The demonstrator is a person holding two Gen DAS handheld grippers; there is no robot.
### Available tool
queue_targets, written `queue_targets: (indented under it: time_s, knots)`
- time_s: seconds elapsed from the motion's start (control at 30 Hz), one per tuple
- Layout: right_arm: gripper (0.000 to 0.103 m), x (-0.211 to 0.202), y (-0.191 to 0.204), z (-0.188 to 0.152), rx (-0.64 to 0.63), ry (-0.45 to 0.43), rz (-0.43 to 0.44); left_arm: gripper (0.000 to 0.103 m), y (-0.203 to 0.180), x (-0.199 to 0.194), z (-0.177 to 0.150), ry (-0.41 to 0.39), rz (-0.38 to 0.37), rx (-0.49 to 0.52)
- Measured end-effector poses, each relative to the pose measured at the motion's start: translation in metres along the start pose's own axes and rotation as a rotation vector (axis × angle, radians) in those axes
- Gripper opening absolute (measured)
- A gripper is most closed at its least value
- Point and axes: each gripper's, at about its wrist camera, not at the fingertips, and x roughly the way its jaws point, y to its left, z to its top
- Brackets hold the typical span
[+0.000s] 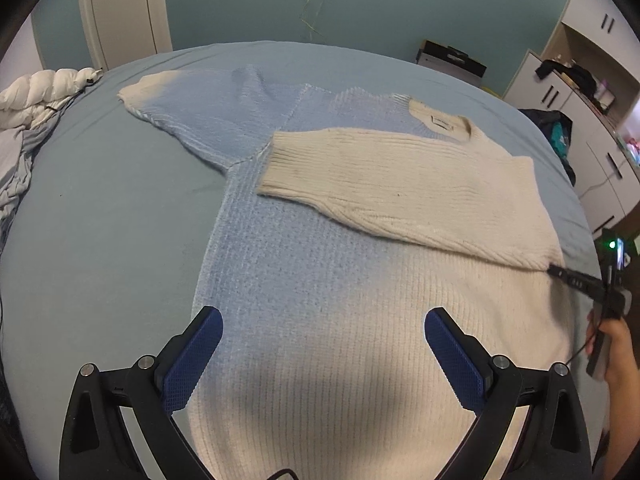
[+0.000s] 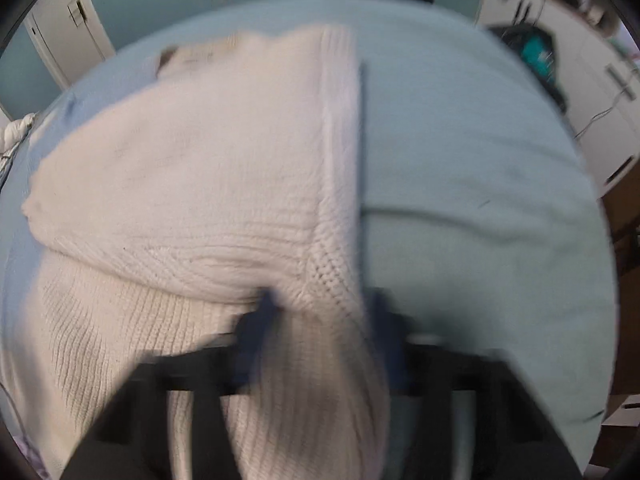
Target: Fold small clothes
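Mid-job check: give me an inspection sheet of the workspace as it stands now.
Surface: bed with blue sheet, lightly creased.
Job's things: blue-and-cream sweater lying flat; cream sleeve folded across the chest, blue sleeve spread out.
Clutter: white duvet at the bed's edge.
Grippers: left gripper open above the hem; right gripper at the sweater's side edge, blurred.
Cables: thin cable by the hand.
Surroundings: door, white cabinets.

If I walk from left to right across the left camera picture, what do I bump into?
White puffy duvet → the spread-out blue sleeve → the cream sleeve folded across the sweater → the right gripper at the sweater's edge → white cabinets.
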Motion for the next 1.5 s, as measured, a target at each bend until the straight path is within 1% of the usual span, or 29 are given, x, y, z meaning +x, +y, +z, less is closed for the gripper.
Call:
queue_targets:
  time_s: [0.03, 0.07, 0.1, 0.17, 0.27, 0.37, 0.43, 0.47, 0.5, 0.53, 0.6, 0.67, 0.73, 0.8, 0.87, 0.9, 0.93, 0.97, 1.0, 1.03, 1.1, 1.13, 1.17, 1.2, 1.27, 1.3, 1.4, 1.47, 1.5]
  knots:
    - [0.017, -0.003, -0.003, 0.001, 0.021, -0.022, 0.008, 0.102, 0.0, 0.003, -0.001, 0.01, 0.005, 0.003]
    - [0.011, -0.008, -0.012, 0.001, 0.08, -0.055, 0.026, 0.102, 0.0, 0.006, -0.001, 0.018, 0.01, 0.001]
    - [0.009, -0.013, -0.021, 0.0, 0.135, -0.085, 0.04, 0.102, 0.002, 0.008, -0.002, 0.021, 0.012, -0.006]
    - [0.008, -0.018, -0.039, -0.006, 0.223, -0.132, 0.04, 0.102, 0.006, 0.014, -0.001, 0.025, 0.011, -0.026]
    - [0.007, 0.0, -0.053, -0.02, 0.267, -0.107, -0.015, 0.102, 0.007, 0.017, -0.001, 0.031, 0.013, -0.035]
    - [0.009, 0.0, -0.055, -0.025, 0.305, -0.147, 0.024, 0.102, 0.004, 0.017, 0.001, 0.019, 0.039, -0.009]
    - [0.021, -0.008, -0.054, -0.027, 0.311, -0.152, 0.072, 0.102, 0.001, 0.014, 0.005, 0.004, 0.064, 0.006]
    - [0.035, -0.015, -0.056, -0.029, 0.321, -0.137, 0.072, 0.102, -0.001, 0.011, 0.008, -0.01, 0.075, 0.012]
    - [0.046, -0.025, -0.056, -0.031, 0.325, -0.138, 0.063, 0.102, -0.003, 0.008, 0.01, -0.025, 0.08, 0.018]
    - [0.05, -0.035, -0.059, -0.033, 0.328, -0.172, 0.062, 0.102, -0.006, 0.006, 0.014, -0.042, 0.087, 0.027]
    - [0.058, -0.062, -0.069, -0.048, 0.332, -0.287, 0.057, 0.103, -0.012, 0.006, 0.025, -0.068, 0.095, 0.043]
    - [0.062, -0.076, -0.07, -0.053, 0.34, -0.337, 0.038, 0.103, -0.023, 0.014, 0.04, -0.09, 0.105, 0.061]
    - [0.062, -0.075, -0.062, -0.042, 0.347, -0.31, 0.049, 0.103, -0.038, 0.03, 0.054, -0.093, 0.104, 0.098]
    - [0.061, -0.065, -0.045, -0.023, 0.339, -0.263, 0.064, 0.103, -0.053, 0.051, 0.067, -0.073, 0.079, 0.133]
    - [0.061, -0.059, -0.027, -0.009, 0.317, -0.255, 0.099, 0.103, -0.065, 0.077, 0.075, -0.055, 0.093, 0.176]
    - [0.061, -0.056, -0.02, -0.006, 0.292, -0.249, 0.096, 0.103, -0.069, 0.092, 0.078, -0.043, 0.12, 0.198]
    - [0.061, -0.048, -0.008, 0.001, 0.253, -0.231, 0.053, 0.103, -0.071, 0.107, 0.079, -0.027, 0.165, 0.211]
    - [0.061, -0.041, 0.001, 0.005, 0.199, -0.2, -0.023, 0.103, -0.071, 0.12, 0.078, -0.014, 0.204, 0.213]
    - [0.061, -0.025, 0.013, 0.007, 0.13, -0.147, -0.131, 0.103, -0.069, 0.135, 0.076, 0.003, 0.241, 0.215]
    - [0.061, -0.012, 0.018, 0.006, 0.094, -0.112, -0.194, 0.103, -0.066, 0.151, 0.072, 0.038, 0.272, 0.223]
    - [0.062, 0.004, 0.018, -0.002, 0.068, -0.084, -0.253, 0.103, -0.062, 0.174, 0.064, 0.09, 0.301, 0.251]
    - [0.064, 0.006, 0.016, -0.009, 0.059, -0.12, -0.253, 0.103, -0.06, 0.179, 0.06, 0.081, 0.285, 0.256]
    - [0.074, 0.006, 0.013, -0.018, 0.057, -0.166, -0.271, 0.103, -0.057, 0.178, 0.058, 0.052, 0.265, 0.251]
    - [0.086, 0.009, 0.01, -0.024, 0.066, -0.17, -0.295, 0.103, -0.054, 0.179, 0.057, 0.043, 0.253, 0.242]
    - [0.092, 0.011, -0.004, -0.033, 0.153, -0.178, -0.26, 0.103, -0.048, 0.181, 0.059, 0.048, 0.224, 0.203]
    - [0.096, 0.013, -0.008, -0.032, 0.194, -0.163, -0.249, 0.103, -0.043, 0.18, 0.059, 0.047, 0.204, 0.174]
    - [0.1, 0.007, -0.011, -0.026, 0.295, -0.082, -0.252, 0.103, -0.038, 0.174, 0.059, 0.057, 0.178, 0.137]
    - [0.1, -0.005, -0.007, -0.021, 0.323, -0.025, -0.258, 0.103, -0.036, 0.169, 0.055, 0.094, 0.201, 0.145]
    - [0.1, -0.014, -0.003, -0.022, 0.32, -0.023, -0.244, 0.103, -0.034, 0.163, 0.053, 0.112, 0.229, 0.157]
